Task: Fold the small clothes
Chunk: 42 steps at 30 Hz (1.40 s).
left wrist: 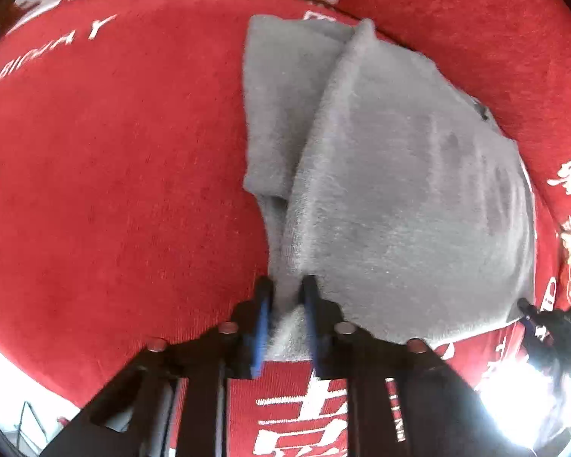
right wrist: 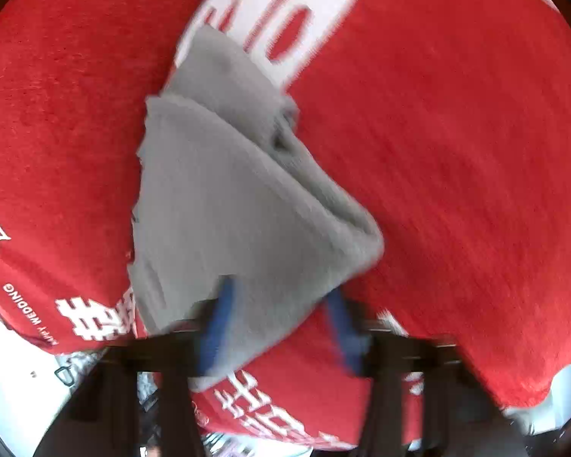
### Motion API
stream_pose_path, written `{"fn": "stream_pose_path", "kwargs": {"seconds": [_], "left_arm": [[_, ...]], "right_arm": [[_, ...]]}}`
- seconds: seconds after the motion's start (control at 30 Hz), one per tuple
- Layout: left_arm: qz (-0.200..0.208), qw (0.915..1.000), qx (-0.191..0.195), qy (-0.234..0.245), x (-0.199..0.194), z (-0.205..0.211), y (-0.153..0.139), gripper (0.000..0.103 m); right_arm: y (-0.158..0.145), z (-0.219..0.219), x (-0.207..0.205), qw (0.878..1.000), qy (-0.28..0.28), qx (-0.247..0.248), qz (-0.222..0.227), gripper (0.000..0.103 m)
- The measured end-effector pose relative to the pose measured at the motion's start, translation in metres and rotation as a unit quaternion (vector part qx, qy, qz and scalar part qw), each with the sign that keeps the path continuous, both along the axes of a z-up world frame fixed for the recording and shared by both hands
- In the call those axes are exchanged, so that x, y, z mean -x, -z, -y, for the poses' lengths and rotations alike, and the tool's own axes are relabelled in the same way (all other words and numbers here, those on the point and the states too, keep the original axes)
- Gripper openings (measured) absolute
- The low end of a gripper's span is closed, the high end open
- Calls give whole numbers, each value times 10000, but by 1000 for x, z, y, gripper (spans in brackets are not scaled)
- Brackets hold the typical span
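Observation:
A small grey fleece garment (left wrist: 399, 190) lies folded on the red cloth, one layer lapped over another. My left gripper (left wrist: 287, 297) is shut on its near left corner, and grey fabric bunches between the blue pads (left wrist: 262, 327). At the garment's near right corner is my right gripper (left wrist: 529, 314). In the blurred right wrist view the garment (right wrist: 228, 198) hangs in a peak. The right gripper (right wrist: 281, 323) has its blue pads (right wrist: 219, 323) well apart. The grey fabric lies between them and drapes over the left one.
A red cloth (left wrist: 114, 171) with white characters and lettering covers the whole surface under the garment. Its edge drops off near me, with bright floor (right wrist: 19, 350) showing at the lower left and lower right (left wrist: 533, 400).

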State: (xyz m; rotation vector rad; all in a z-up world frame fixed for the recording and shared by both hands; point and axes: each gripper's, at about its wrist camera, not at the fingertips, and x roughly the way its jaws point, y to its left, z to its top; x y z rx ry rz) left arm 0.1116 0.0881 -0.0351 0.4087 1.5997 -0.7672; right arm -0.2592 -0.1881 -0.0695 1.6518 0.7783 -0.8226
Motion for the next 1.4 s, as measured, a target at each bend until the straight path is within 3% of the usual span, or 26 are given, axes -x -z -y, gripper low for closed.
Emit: {"fn": "stream_pose_path", "kwargs": {"seconds": [0.13, 0.23, 0.3, 0.33, 0.4, 0.5, 0.6, 0.7, 0.83, 1.0, 1.13, 1.23, 1.4], "left_arm": [[259, 9989, 123, 369, 13, -1, -13, 11], [244, 9991, 16, 349, 16, -7, 3, 11], [215, 9994, 145, 248, 13, -14, 4, 11], [199, 9994, 111, 249, 13, -16, 1, 11], [257, 9991, 63, 318, 10, -17, -8, 11], [511, 9976, 105, 451, 5, -15, -30, 11], [709, 9957, 324, 496, -5, -4, -53, 11], [844, 9936, 536, 528, -22, 30, -58, 11], [982, 9924, 618, 403, -38, 81, -45, 11], [1048, 9924, 560, 323, -45, 114, -20, 11], [1076, 9939, 151, 173, -53, 113, 12, 11], [1065, 9943, 103, 1, -63, 104, 13, 11], [1098, 9939, -77, 45, -63, 89, 2, 11]], "right_arm": [[-31, 7, -18, 9922, -945, 681, -443, 8], [-17, 6, -5, 9889, -1103, 604, -789, 7], [0, 5, 6, 9882, -1187, 442, -858, 8], [-1, 4, 8, 9883, -1171, 473, -851, 8], [-10, 2, 9, 9861, -1286, 424, -967, 21], [-32, -4, 12, 9820, -1375, 450, -1215, 23], [-65, 1, 5, 9755, -1472, 1081, -1224, 23], [-74, 20, -15, 9674, -1742, 1417, -1173, 23], [-57, 54, -57, 9610, -1998, 1536, -1135, 23], [-40, 80, -90, 9565, -2158, 1658, -1053, 23], [-13, 91, -100, 9558, -2263, 1442, -1204, 22], [-11, 97, -94, 9591, -2123, 1472, -1161, 15], [-22, 96, -77, 9628, -1940, 1402, -1256, 16]]}}
